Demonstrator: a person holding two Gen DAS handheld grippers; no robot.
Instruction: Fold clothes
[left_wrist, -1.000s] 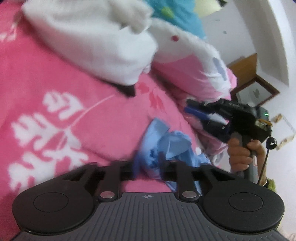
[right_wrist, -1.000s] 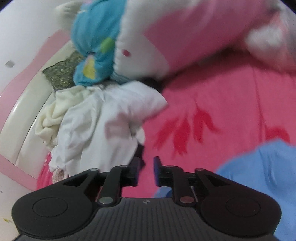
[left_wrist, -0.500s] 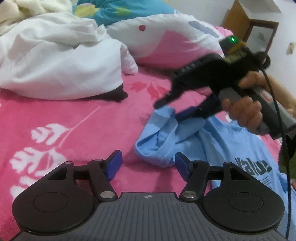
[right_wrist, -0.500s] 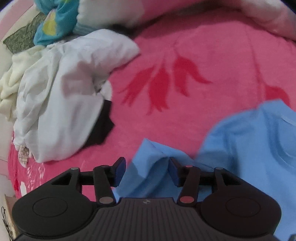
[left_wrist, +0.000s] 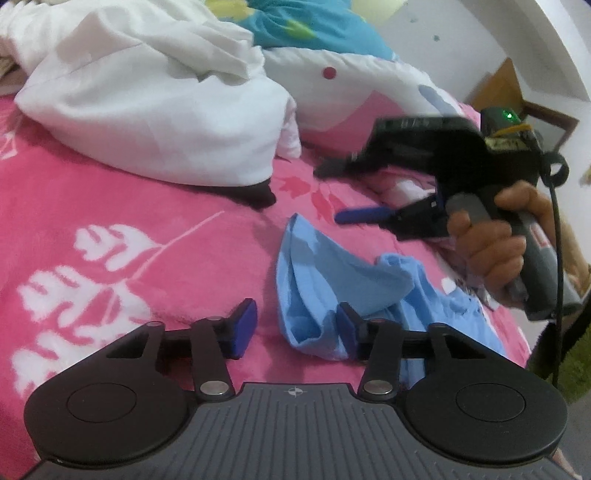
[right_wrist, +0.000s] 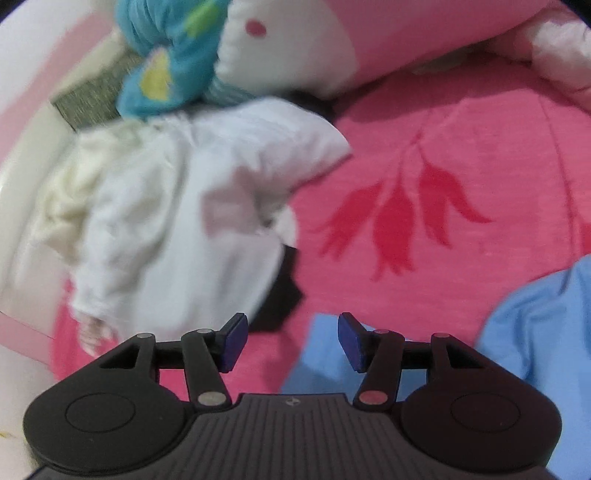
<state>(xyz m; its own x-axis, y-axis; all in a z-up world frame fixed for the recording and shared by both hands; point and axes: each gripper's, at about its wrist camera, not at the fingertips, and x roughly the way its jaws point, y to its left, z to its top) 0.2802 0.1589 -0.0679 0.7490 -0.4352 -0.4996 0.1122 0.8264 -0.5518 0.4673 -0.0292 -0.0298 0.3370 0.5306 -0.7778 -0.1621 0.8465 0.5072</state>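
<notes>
A light blue T-shirt (left_wrist: 314, 273) lies crumpled on the pink blanket (left_wrist: 110, 206). My left gripper (left_wrist: 295, 328) hovers low over its near edge, jaws closing. A fold of the shirt touches the right pad (left_wrist: 345, 326), and the left pad stands clear of the cloth. A hand (left_wrist: 491, 240) holds my right gripper (left_wrist: 336, 192) above the shirt's far corner, nothing between its fingers. In the right wrist view the right gripper (right_wrist: 291, 339) is opening, with a corner of the T-shirt (right_wrist: 325, 354) under its right finger.
A heap of white clothes (left_wrist: 147, 110) lies at the back left over a black item (left_wrist: 255, 194). A pink and white pillow (left_wrist: 354, 99) and teal cloth (left_wrist: 295, 26) lie behind. A wooden cabinet (left_wrist: 498, 88) stands beyond the bed.
My left gripper let go of the blue shirt, opened wide, then narrowed a little. The right gripper opened, drew back from the shirt's corner, and the raised fold sank onto the blanket.
</notes>
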